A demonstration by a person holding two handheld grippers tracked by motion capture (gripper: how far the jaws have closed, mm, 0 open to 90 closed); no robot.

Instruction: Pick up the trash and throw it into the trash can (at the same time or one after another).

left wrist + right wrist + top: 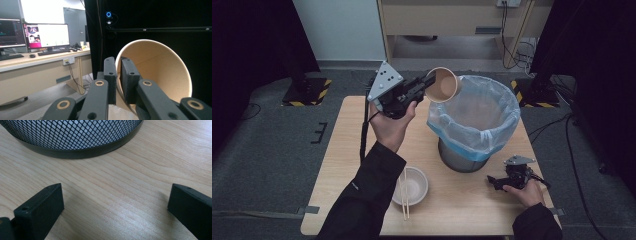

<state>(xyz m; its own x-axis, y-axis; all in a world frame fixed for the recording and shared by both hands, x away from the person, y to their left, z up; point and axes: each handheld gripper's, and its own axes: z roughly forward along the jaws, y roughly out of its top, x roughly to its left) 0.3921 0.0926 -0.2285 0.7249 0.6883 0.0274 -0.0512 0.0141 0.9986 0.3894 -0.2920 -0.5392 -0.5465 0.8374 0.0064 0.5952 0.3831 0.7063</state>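
While the right tool (495,183) rests agape on the worktop (462,200), the left tool (430,81) pinches a paper cup's (445,85) rim beside the lined bin (473,120).

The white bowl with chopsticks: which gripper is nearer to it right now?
Right. The right gripper rests on the table beside the bowl, past the bin's base. The left gripper is raised over the bin's rim, holding a paper cup.

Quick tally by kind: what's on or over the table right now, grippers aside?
Paper cup: 1, pinched by the left gripper
Lined mesh bin: 1
White bowl: 1
Chopsticks: 2, resting across the bowl
Total: 5
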